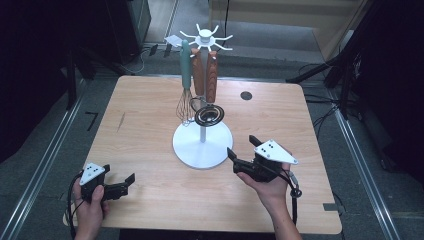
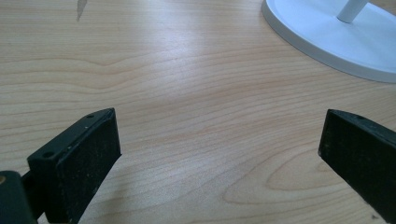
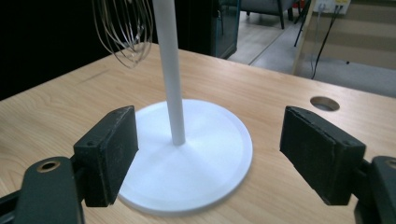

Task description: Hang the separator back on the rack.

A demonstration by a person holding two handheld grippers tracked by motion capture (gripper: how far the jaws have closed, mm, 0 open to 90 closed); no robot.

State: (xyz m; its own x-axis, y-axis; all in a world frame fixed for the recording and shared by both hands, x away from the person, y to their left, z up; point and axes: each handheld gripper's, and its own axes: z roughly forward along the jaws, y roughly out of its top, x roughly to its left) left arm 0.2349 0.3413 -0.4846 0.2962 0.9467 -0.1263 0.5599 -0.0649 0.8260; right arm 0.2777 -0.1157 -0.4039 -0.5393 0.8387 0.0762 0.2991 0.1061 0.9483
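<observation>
A white utensil stand (image 1: pixel 202 145) with a round base and a pole stands mid-table. From its top hooks hang a teal-handled wire whisk (image 1: pixel 185 85), two wooden-handled utensils (image 1: pixel 205 75) and a dark coil whisk head (image 1: pixel 209 115). My left gripper (image 1: pixel 123 185) rests open over bare wood at the front left, held in a hand. The stand's base (image 2: pixel 336 37) lies off to its upper right. My right gripper (image 1: pixel 242 148) is open just right of the base, facing the pole (image 3: pixel 170 79). The whisk wires (image 3: pixel 123 32) hang beyond it.
The wooden table (image 1: pixel 150 125) has a round cable hole (image 1: pixel 245 95) at its far right and a dark scratch (image 1: pixel 120 121) at the left. Black stands and cables line the floor on both sides. A white tag (image 1: pixel 172 41) lies on the floor behind.
</observation>
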